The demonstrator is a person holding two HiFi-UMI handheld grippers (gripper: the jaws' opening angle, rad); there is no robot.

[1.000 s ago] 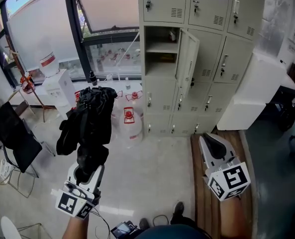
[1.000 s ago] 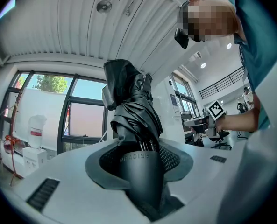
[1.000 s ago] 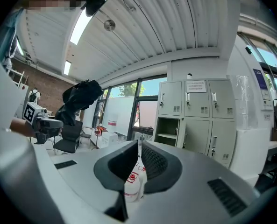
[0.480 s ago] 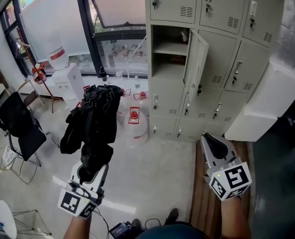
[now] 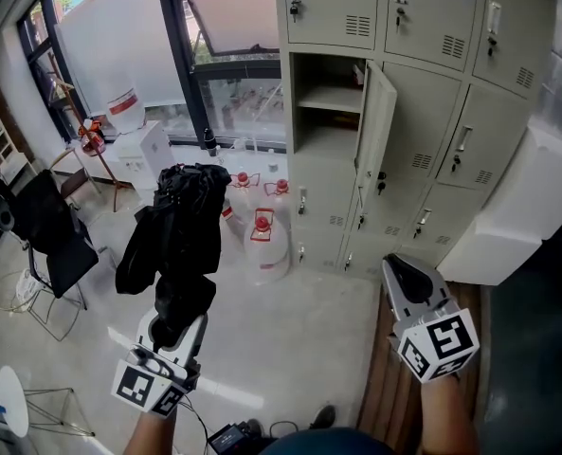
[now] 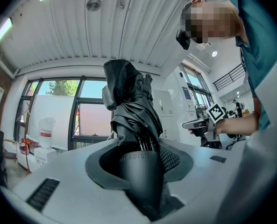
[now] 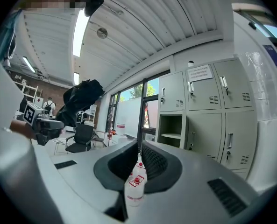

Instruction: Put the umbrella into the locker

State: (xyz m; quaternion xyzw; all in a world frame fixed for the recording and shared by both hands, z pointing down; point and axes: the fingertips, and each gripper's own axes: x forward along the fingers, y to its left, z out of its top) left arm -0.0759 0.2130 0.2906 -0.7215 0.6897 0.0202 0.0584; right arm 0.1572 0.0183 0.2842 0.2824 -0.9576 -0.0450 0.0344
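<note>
Black umbrella (image 6: 131, 101), handle (image 6: 139, 174) lettered "ARADISE"

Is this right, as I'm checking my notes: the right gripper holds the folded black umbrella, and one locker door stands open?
No. The left gripper holds the umbrella, not the right gripper, which is empty; the head view shows it. One locker door does stand open.

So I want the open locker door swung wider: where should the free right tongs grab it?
Pinch the locker door by its free vertical edge, coming from the front: it juts toward the room as a thin upright sheet, so that edge likely suits the right tongs.
</note>
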